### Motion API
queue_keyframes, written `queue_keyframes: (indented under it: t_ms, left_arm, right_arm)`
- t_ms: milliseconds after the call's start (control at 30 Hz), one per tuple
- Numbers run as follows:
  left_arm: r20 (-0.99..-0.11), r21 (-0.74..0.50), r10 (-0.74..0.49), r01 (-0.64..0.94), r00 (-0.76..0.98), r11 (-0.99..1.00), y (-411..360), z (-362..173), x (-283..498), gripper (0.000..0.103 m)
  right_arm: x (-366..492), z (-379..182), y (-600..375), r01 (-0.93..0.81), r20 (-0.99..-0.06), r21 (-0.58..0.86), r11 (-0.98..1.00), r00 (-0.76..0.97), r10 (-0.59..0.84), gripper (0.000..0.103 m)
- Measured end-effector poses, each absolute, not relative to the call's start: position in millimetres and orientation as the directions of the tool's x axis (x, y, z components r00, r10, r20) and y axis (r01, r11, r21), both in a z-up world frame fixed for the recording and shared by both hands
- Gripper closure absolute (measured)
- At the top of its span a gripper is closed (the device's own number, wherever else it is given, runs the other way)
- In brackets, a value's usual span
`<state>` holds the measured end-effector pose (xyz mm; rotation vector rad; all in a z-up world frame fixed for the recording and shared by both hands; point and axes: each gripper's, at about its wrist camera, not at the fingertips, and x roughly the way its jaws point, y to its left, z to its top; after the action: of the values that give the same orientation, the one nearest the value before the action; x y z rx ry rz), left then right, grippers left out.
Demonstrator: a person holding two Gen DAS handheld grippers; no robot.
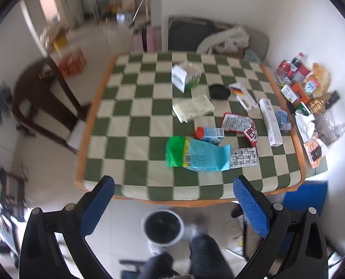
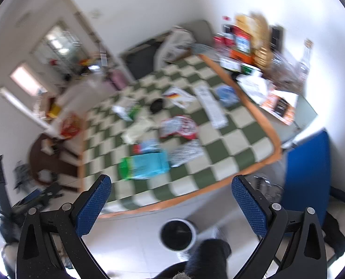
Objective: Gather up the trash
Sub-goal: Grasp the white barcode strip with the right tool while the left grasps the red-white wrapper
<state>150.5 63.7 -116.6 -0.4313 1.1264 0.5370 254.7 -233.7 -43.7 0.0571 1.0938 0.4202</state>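
Observation:
Trash lies on a green-and-white checked table (image 1: 130,125): a blue-green bag (image 1: 195,154), a small red-blue carton (image 1: 209,133), a red wrapper (image 1: 240,125), a printed sheet (image 1: 244,158), a long white box (image 1: 270,121), a white paper (image 1: 193,108) and an open white box (image 1: 184,76). A round black-lined bin (image 1: 162,229) stands on the floor below the table's near edge. My left gripper (image 1: 173,207) is open and empty above the bin. My right gripper (image 2: 171,208) is open and empty too, over the bin (image 2: 178,233); the blue-green bag (image 2: 144,165) lies ahead of it.
A dark wooden chair (image 1: 44,102) stands left of the table. A side shelf (image 1: 312,97) crowded with packets and bottles runs along the right wall. A blue panel (image 2: 307,176) stands at the table's right corner. The person's dark legs (image 1: 205,253) are beside the bin.

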Motion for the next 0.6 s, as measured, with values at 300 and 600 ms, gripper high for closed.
queue_keyframes:
  t_ms: [300,600]
  left_arm:
    - [-0.984,-0.15,-0.04,-0.699,0.171,0.699,57,-219,301,0.0]
    - [-0.928,-0.232,-0.362,-0.89,0.083,0.392,73,-343,406,0.004]
  right_arm:
    - [430,-159,-222,-0.241,-0.92,0.144,0.96,0.326,0.22,0.02]
    - [609,-304,-156,-0.329,-0.987,0.093,0.94,0.097,0.132,0.031]
